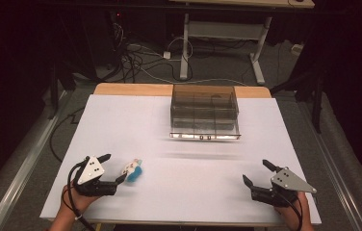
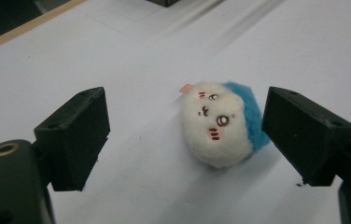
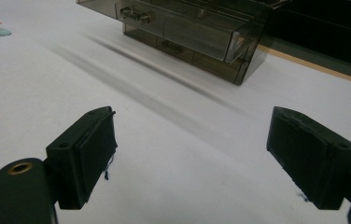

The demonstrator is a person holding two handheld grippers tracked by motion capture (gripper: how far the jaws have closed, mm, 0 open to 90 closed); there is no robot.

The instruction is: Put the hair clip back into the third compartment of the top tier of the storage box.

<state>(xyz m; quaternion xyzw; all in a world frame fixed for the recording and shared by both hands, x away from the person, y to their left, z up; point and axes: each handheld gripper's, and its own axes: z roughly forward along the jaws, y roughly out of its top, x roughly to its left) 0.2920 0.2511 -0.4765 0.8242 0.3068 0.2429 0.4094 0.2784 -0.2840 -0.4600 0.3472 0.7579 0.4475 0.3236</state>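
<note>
Lower left of the high view, the left gripper (image 1: 114,167) stands wide open around the plush toy (image 1: 133,170), gripping nothing: the grasp is in hand. Next, closing on it; the right gripper (image 1: 255,172), lower right, also gapes empty, and the smoked drawer box (image 1: 204,113) sits upper centre

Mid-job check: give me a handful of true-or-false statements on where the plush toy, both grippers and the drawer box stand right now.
1. The left gripper is open, with the plush toy lying between its jaws. True.
2. The plush toy is lifted off the white table. False: it lies on the table, and the jaws have not closed on it.
3. The right gripper is shut on something. False: its jaws stand wide apart with bare table between them.
4. The smoky clear drawer box stands at the far side of the table. True.
5. The toy sits inside the drawer box. False: it lies near the table's front left, well apart from the box.
</note>
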